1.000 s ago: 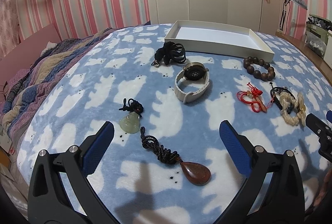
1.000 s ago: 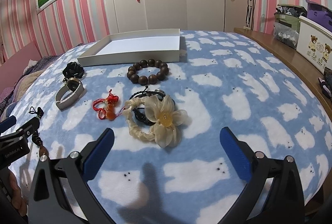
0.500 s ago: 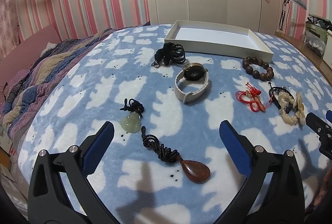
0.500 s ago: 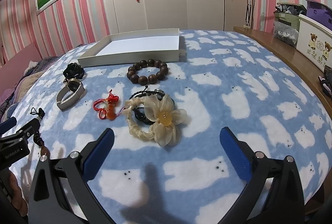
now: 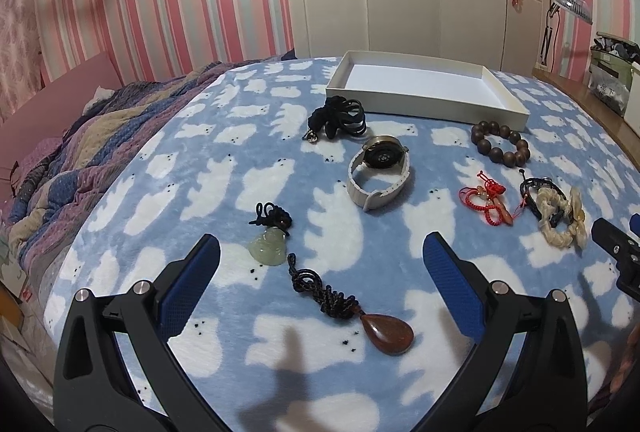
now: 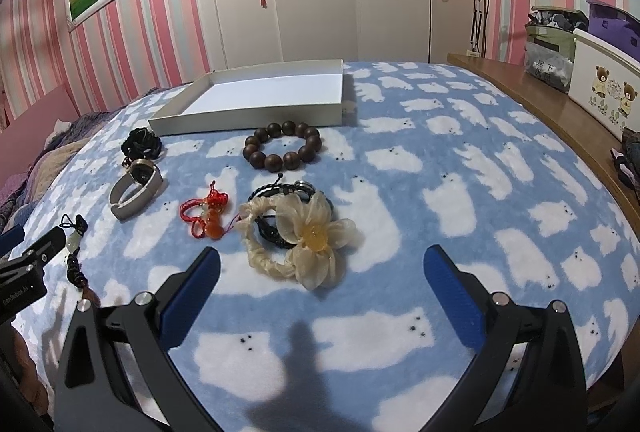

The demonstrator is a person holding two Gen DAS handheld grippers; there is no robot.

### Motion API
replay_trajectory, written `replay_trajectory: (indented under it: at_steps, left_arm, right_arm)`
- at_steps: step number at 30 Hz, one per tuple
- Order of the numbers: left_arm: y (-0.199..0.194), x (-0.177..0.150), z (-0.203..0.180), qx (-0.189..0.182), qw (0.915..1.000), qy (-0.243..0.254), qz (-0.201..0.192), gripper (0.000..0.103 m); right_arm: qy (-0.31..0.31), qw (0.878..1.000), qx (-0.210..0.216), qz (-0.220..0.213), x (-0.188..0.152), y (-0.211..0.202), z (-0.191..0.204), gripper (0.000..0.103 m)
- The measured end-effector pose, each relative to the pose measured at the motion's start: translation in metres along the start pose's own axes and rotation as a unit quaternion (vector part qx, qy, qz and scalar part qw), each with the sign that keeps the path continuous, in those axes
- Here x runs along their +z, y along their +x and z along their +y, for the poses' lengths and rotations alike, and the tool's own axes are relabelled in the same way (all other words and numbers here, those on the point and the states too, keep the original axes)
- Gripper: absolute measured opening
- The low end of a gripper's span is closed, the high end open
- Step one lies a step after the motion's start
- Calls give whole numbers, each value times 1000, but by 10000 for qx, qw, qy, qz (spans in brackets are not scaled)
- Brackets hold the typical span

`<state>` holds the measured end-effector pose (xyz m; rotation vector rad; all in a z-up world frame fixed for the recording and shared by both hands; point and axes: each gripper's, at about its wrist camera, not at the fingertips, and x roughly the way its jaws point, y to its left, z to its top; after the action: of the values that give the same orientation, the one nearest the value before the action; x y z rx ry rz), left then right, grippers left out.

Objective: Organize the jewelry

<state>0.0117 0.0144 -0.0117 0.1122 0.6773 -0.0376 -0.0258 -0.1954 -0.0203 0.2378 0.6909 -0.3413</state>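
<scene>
- The left claw [image 5: 318,264] is hovering over the bed [image 5: 224,200] with its pads wide apart and holding nothing; compared with a second ago it is sitting barely differently, the brown pendant [image 5: 386,332] having slid only a touch lower between the pads.
- The right claw [image 6: 320,266] is likewise hanging spread and bare, and its view is matching the earlier one almost exactly, so neither hand is committing to a piece yet.
- That near-stillness is suggesting the sorting is only beginning: the box [image 5: 504,110] at twelve o'clock is lying bare inside, with every piece outside it.
- In the left view, the jade pendant [image 5: 268,250] is lying at ten o'clock from the brown pendant, with its black cord just beyond it.
- The watch [image 5: 378,172] is resting at one o'clock of the jade pendant, and the black cord bundle [image 5: 338,122] is lying just short of the box wall.
- In the right view, the flower band [image 6: 308,236] is lying directly ahead of the right claw, overlapping a dark bracelet [image 6: 280,190] at its eleven o'clock.
- The red charm [image 6: 208,214] is sitting at nine o'clock of the flower band, and the beads [image 6: 282,146] are lying at twelve, near the box.
- The left claw is probably lining up on the brown pendant, though distortion at the frame's lower edge is making that hard to confirm.
</scene>
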Motion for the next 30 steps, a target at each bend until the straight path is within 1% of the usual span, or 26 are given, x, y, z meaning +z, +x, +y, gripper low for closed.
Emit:
replay_trajectory:
  at_steps: [6, 10, 15, 21, 30]
  left_arm:
    - [2, 0, 3, 12, 10000, -51, -6, 100]
    - [6, -5, 4, -63, 9999, -63, 118, 100]
    - [7, -4, 4, -90, 9999, -36, 87, 100]
    - [9, -2, 1, -49, 10000, 66, 37, 100]
    - [18, 0, 1, -207, 9996, 62, 205, 100]
  right_arm:
    - [-12, 10000, 0, 18, 0, 2, -2, 101]
    - [-66, 9999, -75, 128, -1, 6, -2, 101]
    - [-104, 9997, -41, 221, 3, 9, 0, 101]
    - [-177, 9995, -95, 238, 5, 11, 1, 101]
    - [-476, 9985, -253, 89, 7, 6, 7, 101]
